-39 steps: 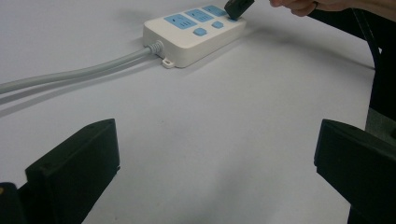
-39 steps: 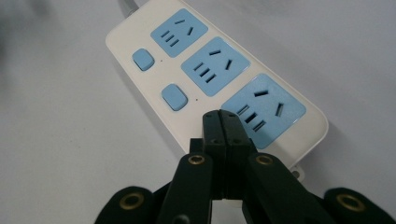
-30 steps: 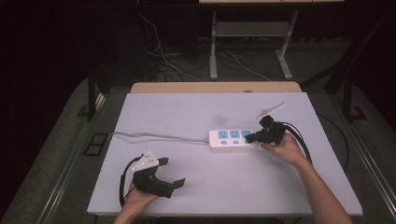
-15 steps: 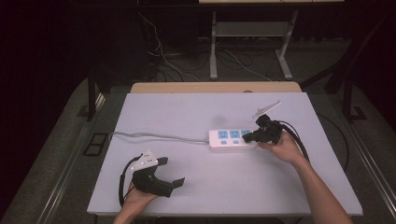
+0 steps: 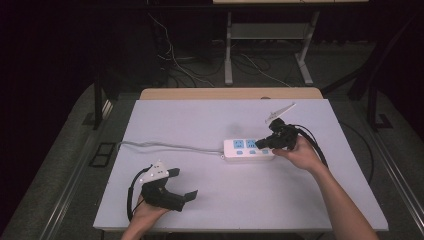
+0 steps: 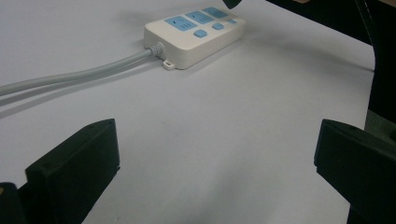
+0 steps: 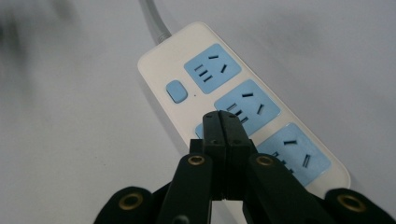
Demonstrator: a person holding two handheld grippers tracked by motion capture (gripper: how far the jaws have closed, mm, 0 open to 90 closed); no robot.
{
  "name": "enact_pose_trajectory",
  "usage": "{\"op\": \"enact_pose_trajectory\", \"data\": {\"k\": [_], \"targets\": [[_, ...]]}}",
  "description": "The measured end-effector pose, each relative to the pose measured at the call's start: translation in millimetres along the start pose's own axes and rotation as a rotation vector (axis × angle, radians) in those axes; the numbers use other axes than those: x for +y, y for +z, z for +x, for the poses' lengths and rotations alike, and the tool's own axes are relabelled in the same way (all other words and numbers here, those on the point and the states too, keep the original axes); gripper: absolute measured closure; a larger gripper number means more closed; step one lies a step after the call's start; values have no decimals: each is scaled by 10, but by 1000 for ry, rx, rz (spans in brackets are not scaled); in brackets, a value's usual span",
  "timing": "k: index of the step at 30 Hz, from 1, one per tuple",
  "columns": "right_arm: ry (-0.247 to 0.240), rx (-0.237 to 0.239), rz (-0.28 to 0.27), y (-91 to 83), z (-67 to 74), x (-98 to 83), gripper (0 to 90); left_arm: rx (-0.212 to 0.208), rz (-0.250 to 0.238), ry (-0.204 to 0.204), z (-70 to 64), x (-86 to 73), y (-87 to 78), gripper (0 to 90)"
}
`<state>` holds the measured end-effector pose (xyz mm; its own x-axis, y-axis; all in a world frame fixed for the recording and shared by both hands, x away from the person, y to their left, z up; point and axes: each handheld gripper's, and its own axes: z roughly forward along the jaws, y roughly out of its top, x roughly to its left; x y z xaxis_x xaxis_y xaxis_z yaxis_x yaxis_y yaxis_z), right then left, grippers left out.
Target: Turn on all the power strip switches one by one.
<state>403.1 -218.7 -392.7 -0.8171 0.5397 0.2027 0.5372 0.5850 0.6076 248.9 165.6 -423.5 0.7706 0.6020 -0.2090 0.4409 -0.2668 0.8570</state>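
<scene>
A white power strip (image 5: 248, 149) with three blue sockets and blue switch buttons lies right of the table's centre; its grey cable (image 5: 165, 146) runs off to the left edge. My right gripper (image 5: 261, 143) is shut with nothing in it, its tips pressed together over the strip's middle button; in the right gripper view the closed tips (image 7: 223, 122) hide that button beside the middle socket (image 7: 248, 107). My left gripper (image 5: 182, 184) rests open near the front left of the table, jaws wide apart, far from the power strip (image 6: 196, 31).
The white table (image 5: 200, 120) has bare room in front of and behind the strip. A wooden edge (image 5: 230, 93) runs along the back. Dark floor with cables and a desk frame (image 5: 265, 45) lies beyond.
My right gripper has shifted slightly left and down over the strip's buttons. The left gripper has stayed where it was.
</scene>
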Motion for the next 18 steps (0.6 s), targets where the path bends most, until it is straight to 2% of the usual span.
{"op": "enact_pose_trajectory", "data": {"k": [13, 18], "targets": [[-12, 13, 13, 84, 16, 42, 899, 1, 0, 0, 1, -1, 2, 0], [-14, 20, 38, 151, 25, 40, 899, 3, 0, 0, 4, -1, 1, 0]]}}
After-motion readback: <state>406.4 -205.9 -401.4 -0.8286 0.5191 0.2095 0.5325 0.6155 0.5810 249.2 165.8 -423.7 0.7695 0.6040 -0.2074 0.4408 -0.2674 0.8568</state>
